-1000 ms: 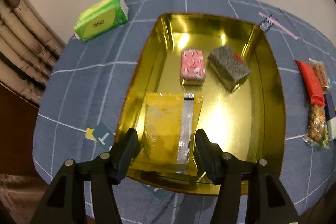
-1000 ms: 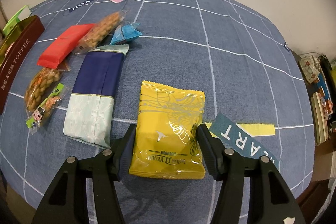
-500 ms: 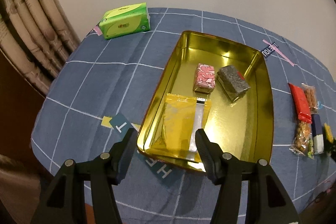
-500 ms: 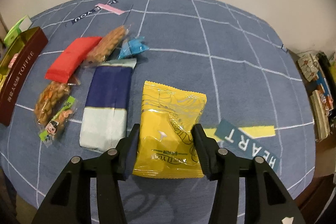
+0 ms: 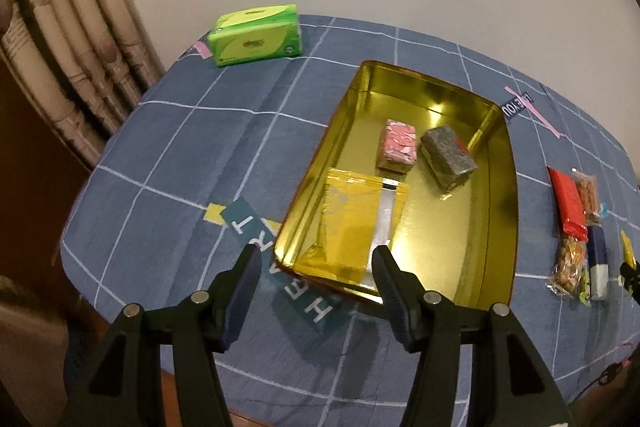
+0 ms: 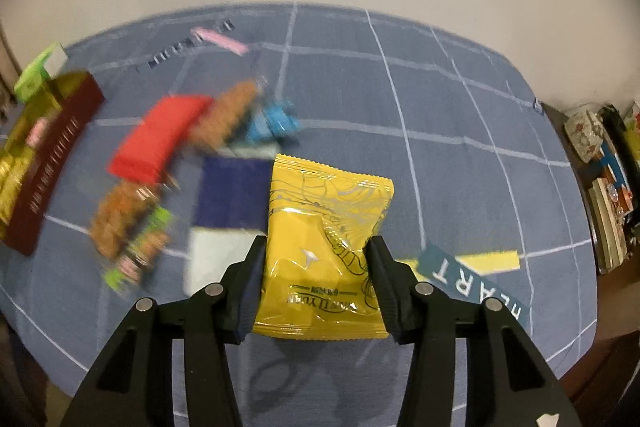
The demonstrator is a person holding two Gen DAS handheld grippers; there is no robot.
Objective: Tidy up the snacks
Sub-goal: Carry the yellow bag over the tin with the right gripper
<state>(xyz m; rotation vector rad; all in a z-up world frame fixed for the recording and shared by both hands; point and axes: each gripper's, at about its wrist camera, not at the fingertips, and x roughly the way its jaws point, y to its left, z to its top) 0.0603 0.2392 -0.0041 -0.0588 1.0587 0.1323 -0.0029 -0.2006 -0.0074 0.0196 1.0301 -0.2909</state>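
My right gripper (image 6: 316,251) is shut on a yellow snack packet (image 6: 326,223), lifted off the blue tablecloth; the packet dents where the pads squeeze it. On the cloth behind it lie a navy-and-white pack (image 6: 224,211), a red bar (image 6: 160,139), a nut bar (image 6: 228,115) and a small blue wrapper (image 6: 276,123). My left gripper (image 5: 316,259) hangs open and empty above the near edge of the gold tin (image 5: 500,227). Inside the tin lie another yellow packet (image 5: 352,227), a pink block (image 5: 398,145) and a grey block (image 5: 448,157).
A green tissue pack (image 5: 256,35) sits at the table's far left corner, by a curtain (image 5: 60,47). Loose snacks (image 5: 576,227) lie in a row right of the tin. Books (image 6: 608,187) are stacked beyond the table's right edge. The round table drops off close behind both grippers.
My right gripper closed on the yellow packet and raised it from the cloth. My left gripper drew back and up from the tin, leaving the other yellow packet inside.
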